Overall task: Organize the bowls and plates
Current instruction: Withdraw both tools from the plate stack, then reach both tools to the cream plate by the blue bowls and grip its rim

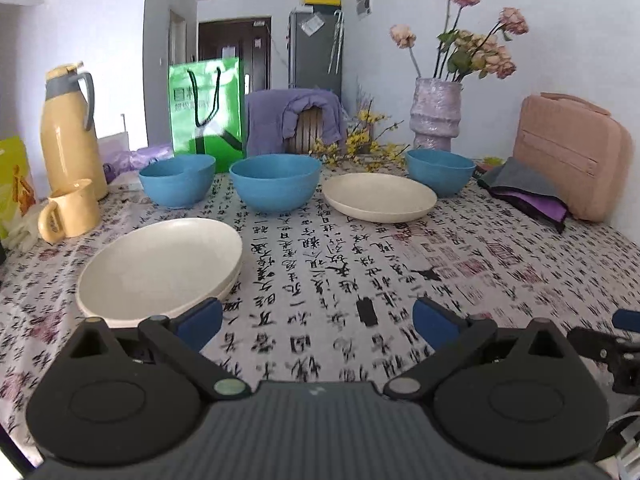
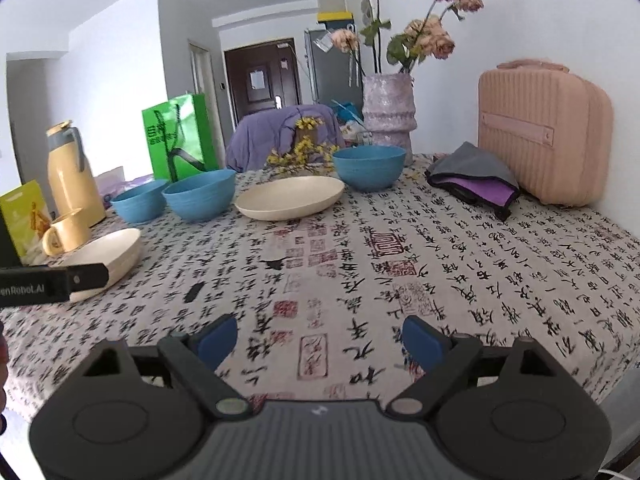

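Two stacked cream plates (image 1: pixel 160 264) lie at the near left, just ahead of my left gripper (image 1: pixel 318 320), which is open and empty. A single cream plate (image 1: pixel 379 197) lies further back. Three blue bowls stand in a row: left bowl (image 1: pixel 177 180), middle bowl (image 1: pixel 275 183), right bowl (image 1: pixel 440 171). In the right wrist view my right gripper (image 2: pixel 320 340) is open over bare cloth, with the single plate (image 2: pixel 290 197), the right bowl (image 2: pixel 369 167), the middle bowl (image 2: pixel 199 195), the left bowl (image 2: pixel 138 201) and the stacked plates (image 2: pixel 108 256) beyond.
A yellow thermos (image 1: pixel 68 132) and mug (image 1: pixel 72 210) stand at the left. A green bag (image 1: pixel 206 110), a vase of flowers (image 1: pixel 436 116), folded cloths (image 1: pixel 528 192) and a pink case (image 1: pixel 568 156) line the back and right. The table's patterned cloth (image 1: pixel 360 260) covers the middle.
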{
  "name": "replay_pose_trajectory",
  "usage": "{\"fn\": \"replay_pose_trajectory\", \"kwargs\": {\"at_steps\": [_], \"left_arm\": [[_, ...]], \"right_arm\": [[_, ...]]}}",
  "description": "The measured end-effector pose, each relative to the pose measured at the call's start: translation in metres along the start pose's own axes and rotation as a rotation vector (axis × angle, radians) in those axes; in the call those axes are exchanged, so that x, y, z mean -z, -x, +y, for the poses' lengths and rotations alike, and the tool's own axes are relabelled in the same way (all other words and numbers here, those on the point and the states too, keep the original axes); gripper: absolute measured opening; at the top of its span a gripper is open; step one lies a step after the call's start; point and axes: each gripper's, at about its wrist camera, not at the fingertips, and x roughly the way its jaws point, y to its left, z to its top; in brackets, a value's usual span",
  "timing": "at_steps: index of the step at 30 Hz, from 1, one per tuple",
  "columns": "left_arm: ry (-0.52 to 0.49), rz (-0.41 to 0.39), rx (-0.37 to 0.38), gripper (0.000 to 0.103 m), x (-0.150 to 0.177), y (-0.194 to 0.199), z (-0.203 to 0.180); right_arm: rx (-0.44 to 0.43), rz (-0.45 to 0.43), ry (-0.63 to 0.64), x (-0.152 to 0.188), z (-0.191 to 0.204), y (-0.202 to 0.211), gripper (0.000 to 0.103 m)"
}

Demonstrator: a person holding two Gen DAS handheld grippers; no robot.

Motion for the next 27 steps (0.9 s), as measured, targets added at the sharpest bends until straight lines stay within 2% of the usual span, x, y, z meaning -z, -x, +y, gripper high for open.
{"fn": "replay_pose_trajectory", "kwargs": {"at_steps": [6, 15, 21, 22, 25, 26, 27], "left_arm": [[0.000, 0.066, 0.016, 0.103, -0.024, -0.049, -0.003], [0.010, 0.118, 0.052, 0.103, -0.060, -0.119, -0.007], [0.068, 0.105, 0.053, 0.102, -0.090, -0.167, -0.007], [0.084, 0.111, 0.054, 0.100, -0.096, -0.178, -0.007], [0.169, 0.162, 0.069, 0.086, -0.110, -0.211, -0.001], [0.200, 0.175, 0.081, 0.078, -0.114, -0.221, 0.001], [0.220, 0.181, 0.099, 0.076, -0.118, -0.228, 0.002]], "right_arm": [[0.016, 0.043, -0.004, -0.028, -0.010, -0.043, 0.090], [-0.015, 0.067, -0.014, -0.082, -0.015, -0.113, 0.089], [-0.054, 0.068, 0.006, -0.123, -0.011, -0.168, 0.089], [-0.062, 0.068, 0.005, -0.129, -0.011, -0.176, 0.088], [-0.080, 0.074, -0.009, -0.148, -0.012, -0.208, 0.088], [-0.086, 0.082, -0.020, -0.153, -0.013, -0.219, 0.088], [-0.094, 0.097, -0.034, -0.160, -0.014, -0.232, 0.086]]}}
